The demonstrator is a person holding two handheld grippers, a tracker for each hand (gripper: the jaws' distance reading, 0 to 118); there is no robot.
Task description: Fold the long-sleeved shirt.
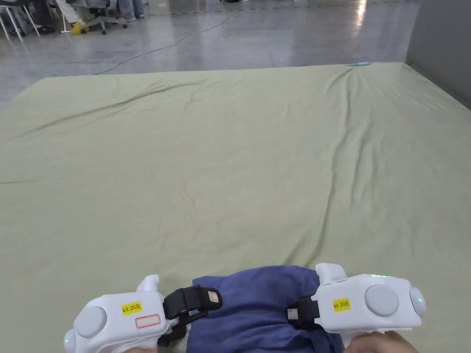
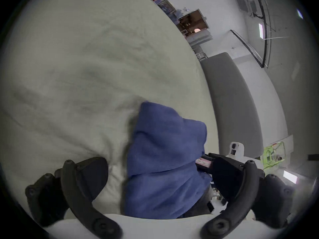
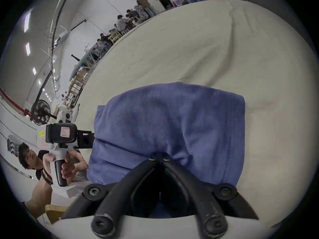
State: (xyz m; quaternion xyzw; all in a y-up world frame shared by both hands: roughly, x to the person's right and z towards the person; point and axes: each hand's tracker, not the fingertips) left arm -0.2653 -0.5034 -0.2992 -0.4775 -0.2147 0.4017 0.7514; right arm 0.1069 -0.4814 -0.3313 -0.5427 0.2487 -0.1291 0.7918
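Note:
The blue long-sleeved shirt (image 1: 257,308) lies bunched at the near edge of the green-sheeted table (image 1: 230,161). My left gripper (image 1: 195,312) is at the shirt's left side. In the left gripper view its jaws (image 2: 158,170) stand wide open with the shirt (image 2: 165,156) between them, neither jaw pressing on it. My right gripper (image 1: 299,315) is at the shirt's right side. In the right gripper view the gripper (image 3: 159,158) is shut, pinching a fold of the shirt (image 3: 172,122) near its stitched hem. The left gripper (image 3: 69,135) and the hand holding it show farther off there.
The sheet is wrinkled and stretches far ahead and to both sides. A grey partition (image 1: 441,46) stands at the table's right. A small turquoise object (image 1: 363,64) lies at the far edge. A cable (image 1: 175,45) runs on the floor beyond; several people (image 3: 131,20) sit far off.

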